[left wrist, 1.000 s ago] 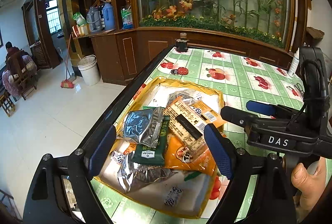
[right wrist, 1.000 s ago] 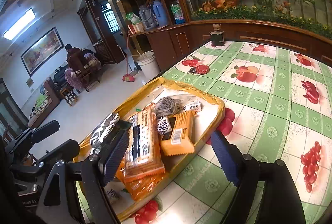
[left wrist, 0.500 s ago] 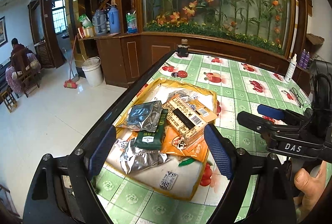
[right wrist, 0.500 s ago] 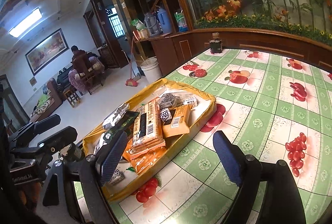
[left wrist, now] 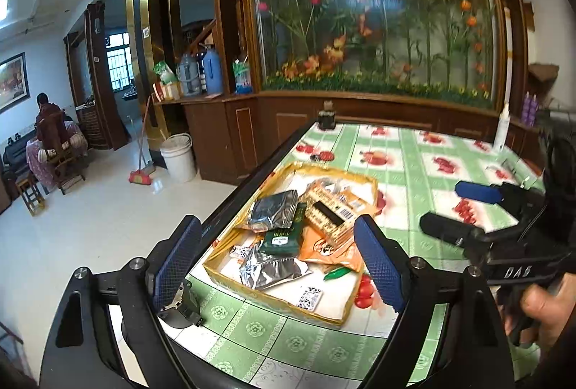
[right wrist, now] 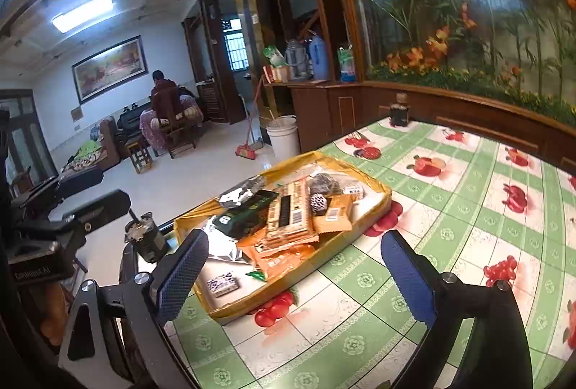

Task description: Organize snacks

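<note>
Over the shallow yellow cardboard tray (left wrist: 325, 311) of piled snack packets (left wrist: 325, 214), left gripper (left wrist: 277, 263) released, empty; right gripper (right wrist: 297, 272) opening, nothing between; the topmost packet is best approached first.

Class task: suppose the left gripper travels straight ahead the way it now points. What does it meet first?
Probably the snack pile in the yellow tray: the left gripper, open and empty, frames the silver packet and green packet. Depth is unclear.
</note>
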The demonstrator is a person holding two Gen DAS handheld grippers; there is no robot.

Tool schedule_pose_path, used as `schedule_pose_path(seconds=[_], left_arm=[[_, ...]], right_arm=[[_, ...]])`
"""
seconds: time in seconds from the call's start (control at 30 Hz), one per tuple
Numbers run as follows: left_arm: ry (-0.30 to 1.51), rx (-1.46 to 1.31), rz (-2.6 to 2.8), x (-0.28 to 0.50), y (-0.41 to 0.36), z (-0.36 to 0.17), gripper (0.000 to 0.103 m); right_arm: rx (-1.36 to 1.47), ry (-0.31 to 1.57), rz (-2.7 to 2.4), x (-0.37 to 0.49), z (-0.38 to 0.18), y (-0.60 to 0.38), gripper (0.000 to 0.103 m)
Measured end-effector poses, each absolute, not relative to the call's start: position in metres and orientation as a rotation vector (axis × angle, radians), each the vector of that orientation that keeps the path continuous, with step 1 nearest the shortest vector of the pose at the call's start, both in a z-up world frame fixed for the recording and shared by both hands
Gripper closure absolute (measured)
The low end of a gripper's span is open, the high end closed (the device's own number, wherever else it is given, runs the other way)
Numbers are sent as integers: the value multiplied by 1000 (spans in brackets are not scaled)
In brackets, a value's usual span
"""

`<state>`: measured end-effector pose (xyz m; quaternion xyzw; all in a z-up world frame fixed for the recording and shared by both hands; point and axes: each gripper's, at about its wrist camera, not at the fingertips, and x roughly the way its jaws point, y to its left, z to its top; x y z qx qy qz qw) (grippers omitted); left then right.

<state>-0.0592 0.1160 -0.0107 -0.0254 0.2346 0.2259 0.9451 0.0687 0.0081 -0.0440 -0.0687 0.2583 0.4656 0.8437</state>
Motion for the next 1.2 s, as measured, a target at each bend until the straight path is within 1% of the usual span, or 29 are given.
schedule_pose_path(seconds=[0.3, 0.5, 0.6, 0.77, 0.93, 1.2], left_arm=[[441, -113, 460, -75, 119, 1, 16], [441, -95, 477, -82, 119, -1, 16], [439, -102, 483, -85, 121, -1, 16], [447, -122, 489, -88, 128, -3, 16], [394, -60, 503, -97, 121, -3, 16], [401, -73, 480, -100, 129, -3, 18]], right_arm=[[-200, 489, 1033, 47, -34, 16, 5], [-253, 464, 1047, 38, -34, 24, 5], [-281, 453, 1073, 32, -34, 29, 2], [-325, 430, 1098, 22, -35, 37, 2], [-357, 421, 1111, 15, -38, 46, 2], [-412, 419, 1135, 7, -46, 61, 2]])
